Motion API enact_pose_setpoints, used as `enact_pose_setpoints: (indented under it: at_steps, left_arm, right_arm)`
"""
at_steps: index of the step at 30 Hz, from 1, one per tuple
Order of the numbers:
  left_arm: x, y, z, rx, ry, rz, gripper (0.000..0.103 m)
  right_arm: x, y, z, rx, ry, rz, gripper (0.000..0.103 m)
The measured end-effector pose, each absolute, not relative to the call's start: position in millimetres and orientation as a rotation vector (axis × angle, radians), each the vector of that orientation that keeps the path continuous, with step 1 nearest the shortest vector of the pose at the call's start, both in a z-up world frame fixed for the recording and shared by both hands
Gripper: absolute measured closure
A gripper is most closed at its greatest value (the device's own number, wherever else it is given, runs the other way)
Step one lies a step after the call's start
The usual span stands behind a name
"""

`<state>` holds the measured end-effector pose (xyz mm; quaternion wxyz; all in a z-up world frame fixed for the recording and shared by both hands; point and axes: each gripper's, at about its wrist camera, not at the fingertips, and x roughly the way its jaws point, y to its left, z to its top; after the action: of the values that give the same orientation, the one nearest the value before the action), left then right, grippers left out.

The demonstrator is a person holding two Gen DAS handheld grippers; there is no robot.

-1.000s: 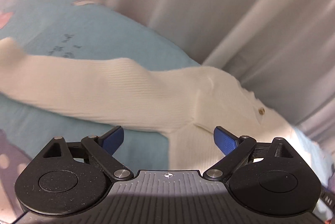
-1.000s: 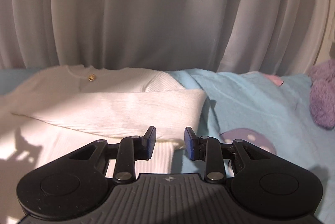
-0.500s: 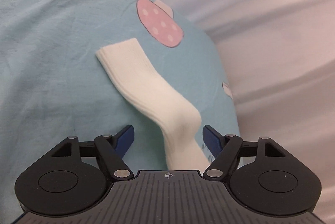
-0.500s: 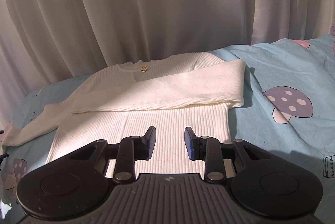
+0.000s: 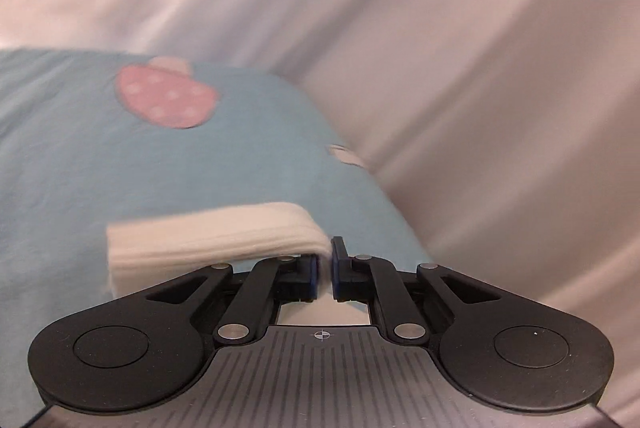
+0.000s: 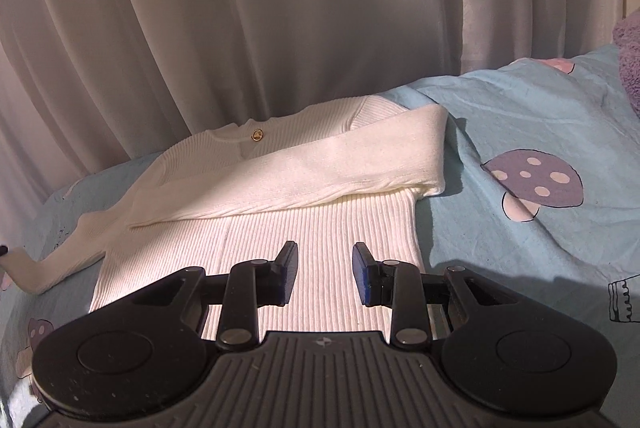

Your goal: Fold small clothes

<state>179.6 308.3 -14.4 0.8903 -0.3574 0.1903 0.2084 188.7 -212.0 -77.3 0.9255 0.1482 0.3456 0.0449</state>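
The left gripper is pinched tight on the cuff end of the sweater's unfolded sleeve, the knit bunching out to the left of its fingers over the blue sheet. The right gripper hangs parted and grasps nothing, poised over the lower part of the sweater.

The sweater lies flat on the sheet with its neck and gold button toward the curtain. One sleeve is already folded across the chest; the other trails off to the left edge of the right view, where the left gripper has it.

The ribbed knit looks light, soft and stretchy. It would likely droop and lengthen if lifted by a single point, and a sleeve dragged by its cuff may tug the shoulder out of line. The cuff, being doubled and firmer, seems the sound place for a grip on the sleeve. For the body, the hem corners or side seams would probably give the neatest hold, as a pinch in the middle of the panel would only raise a ridge. The knit should not slip much between the pads, though the sheet beneath may wrinkle along with it
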Motion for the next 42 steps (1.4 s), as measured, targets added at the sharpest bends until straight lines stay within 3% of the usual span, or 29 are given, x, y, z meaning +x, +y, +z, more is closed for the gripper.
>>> enact_pose_setpoints:
  at_steps: [6, 7, 8, 9, 15, 17, 20, 22, 32, 35, 37, 42]
  left_arm:
    - [219, 147, 8, -0.350, 0.467, -0.010, 0.092]
    - [224, 123, 1, -0.303, 0.504, -0.068, 0.084]
    - [228, 98, -10, -0.253, 0.555, -0.111, 0.057]
    - [230, 82, -19, -0.211, 0.605, -0.113, 0.044]
    - [209, 70, -44, -0.163, 0.685, -0.048, 0.037]
    - [202, 95, -43, -0.214, 0.664, 0.041, 0.023]
    - [202, 122, -44, -0.232, 0.621, 0.200, 0.015]
    - [210, 138, -48, -0.224, 0.651, 0.273, 0.014]
    - [199, 160, -57, -0.303, 0.705, 0.334, 0.013]
    - [200, 161, -58, -0.312, 0.706, 0.325, 0.013]
    - [202, 158, -58, -0.301, 0.705, 0.316, 0.013]
    - [207, 152, -56, -0.284, 0.710, 0.291, 0.013]
  right_arm:
    - [187, -217, -79, 0.327, 0.712, 0.082, 0.074]
    - [187, -219, -79, 0.325, 0.713, 0.082, 0.074]
    - [187, -220, -80, 0.322, 0.717, 0.080, 0.074]
    - [187, -221, -81, 0.322, 0.723, 0.078, 0.074]
    - [191, -225, -87, 0.341, 0.751, 0.095, 0.074]
    - [198, -221, -91, 0.365, 0.771, 0.131, 0.073]
    - [214, -209, -98, 0.438, 0.811, 0.221, 0.070]
    - [230, -194, -106, 0.495, 0.841, 0.299, 0.066]
    - [264, -149, -119, 0.508, 0.882, 0.389, 0.067]
    - [267, -138, -118, 0.433, 0.873, 0.398, 0.080]
    - [270, -132, -115, 0.382, 0.880, 0.400, 0.096]
    - [258, -127, -83, 0.134, 0.690, 0.382, 0.100]
